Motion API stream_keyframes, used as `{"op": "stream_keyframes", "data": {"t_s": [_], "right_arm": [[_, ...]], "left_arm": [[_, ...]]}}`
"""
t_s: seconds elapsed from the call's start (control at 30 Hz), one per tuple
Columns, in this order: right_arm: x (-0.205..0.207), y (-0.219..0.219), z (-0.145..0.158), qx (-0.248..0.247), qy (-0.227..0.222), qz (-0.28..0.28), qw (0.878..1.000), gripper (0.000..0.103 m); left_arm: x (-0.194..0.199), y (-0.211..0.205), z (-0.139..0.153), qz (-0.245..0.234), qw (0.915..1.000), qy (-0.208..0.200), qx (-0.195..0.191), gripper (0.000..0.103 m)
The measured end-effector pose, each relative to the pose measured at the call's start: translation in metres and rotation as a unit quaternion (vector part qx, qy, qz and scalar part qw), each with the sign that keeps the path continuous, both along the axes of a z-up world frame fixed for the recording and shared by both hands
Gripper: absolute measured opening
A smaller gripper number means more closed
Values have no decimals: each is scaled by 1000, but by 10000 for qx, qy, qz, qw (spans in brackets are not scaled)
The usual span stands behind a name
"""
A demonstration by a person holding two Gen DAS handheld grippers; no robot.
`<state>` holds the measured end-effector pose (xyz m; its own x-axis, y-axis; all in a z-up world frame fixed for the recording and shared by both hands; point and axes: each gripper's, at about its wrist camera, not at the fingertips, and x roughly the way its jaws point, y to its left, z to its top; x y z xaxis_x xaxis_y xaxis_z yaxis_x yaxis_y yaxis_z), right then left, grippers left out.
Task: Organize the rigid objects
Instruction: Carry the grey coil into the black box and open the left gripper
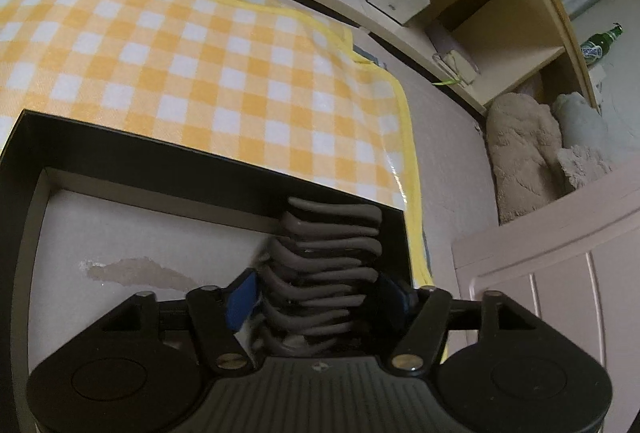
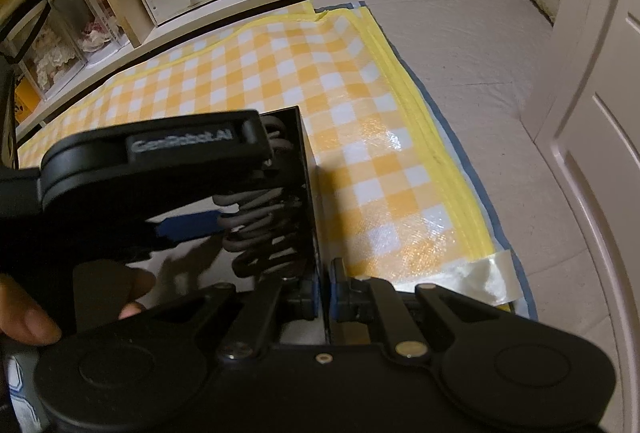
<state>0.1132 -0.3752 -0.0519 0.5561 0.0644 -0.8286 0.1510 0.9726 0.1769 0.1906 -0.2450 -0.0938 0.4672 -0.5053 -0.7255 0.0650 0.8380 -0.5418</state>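
Inside black box [image 1: 224, 169]: left hand-held gripper [image 1: 316, 297] spread around grey hangers [image 1: 328, 265]; right hand-held gripper [image 2: 324, 295] clamps box wall.

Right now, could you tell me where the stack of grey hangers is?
The grey hangers lie stacked inside the black box, against its right wall, between the left tongs' blue pads.

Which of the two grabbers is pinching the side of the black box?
The right gripper. Its blue pads are shut on the black box wall. The left gripper instead sits inside the box, its jaws spread around the stacked grey pieces.
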Motion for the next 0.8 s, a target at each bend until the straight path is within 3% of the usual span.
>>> {"op": "stream_keyframes", "data": {"t_s": [0.03, 0.1, 0.3, 0.5, 0.8], "right_arm": [[0, 0, 0, 1, -1, -1, 10000, 6], [0, 0, 0, 3, 0, -1, 10000, 6], [0, -1, 0, 39, -7, -10, 10000, 7], [-1, -1, -1, 44, -3, -18, 10000, 7], [-1, -1, -1, 63, -9, -20, 10000, 7]], "left_arm": [[1, 1, -1, 22, 10000, 16, 7, 83], [0, 4, 0, -38, 10000, 8, -28, 89], [-13, 13, 21, -405, 9989, -198, 123, 98], [-38, 29, 49, -704, 9949, -477, 544, 103], [-88, 52, 84, -1034, 9814, -1081, 1202, 103]]}}
